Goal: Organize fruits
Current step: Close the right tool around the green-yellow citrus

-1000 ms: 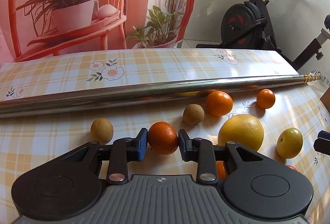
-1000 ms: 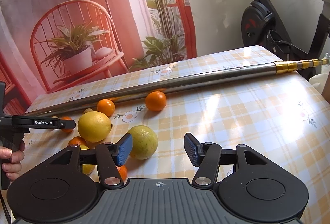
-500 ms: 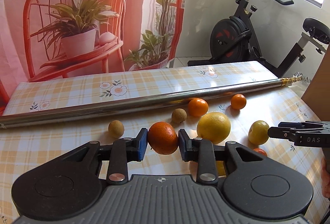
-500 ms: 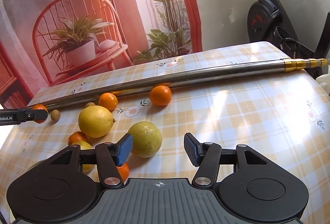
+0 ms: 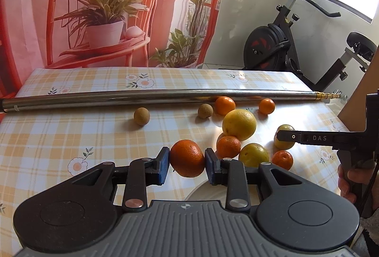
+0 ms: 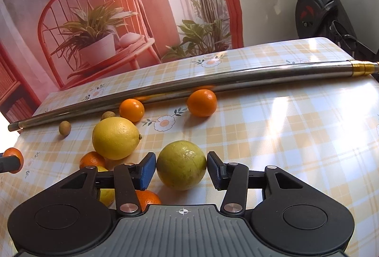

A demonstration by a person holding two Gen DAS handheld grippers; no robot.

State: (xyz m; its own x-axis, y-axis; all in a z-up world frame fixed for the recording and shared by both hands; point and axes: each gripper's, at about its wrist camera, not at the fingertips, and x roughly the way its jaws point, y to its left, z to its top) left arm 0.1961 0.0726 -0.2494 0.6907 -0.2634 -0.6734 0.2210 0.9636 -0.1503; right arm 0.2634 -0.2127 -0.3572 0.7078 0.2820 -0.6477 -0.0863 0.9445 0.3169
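My left gripper is shut on an orange and holds it above the table. A white plate shows just beneath it. My right gripper is open, its blue pads on either side of a yellow-green round fruit that rests on the table; small gaps show at both sides. A large lemon lies left of it, with small oranges and brown longans farther back. The right gripper also shows in the left wrist view, in front of the yellow-green fruit.
A long steel pole lies across the checked tablecloth behind the fruit. More oranges and a yellow fruit cluster near the plate. An exercise bike stands beyond the table's far right.
My left gripper has lifted the orange and drawn it back towards the plate. My right gripper has moved forward so its open pads now straddle the yellow-green fruit.
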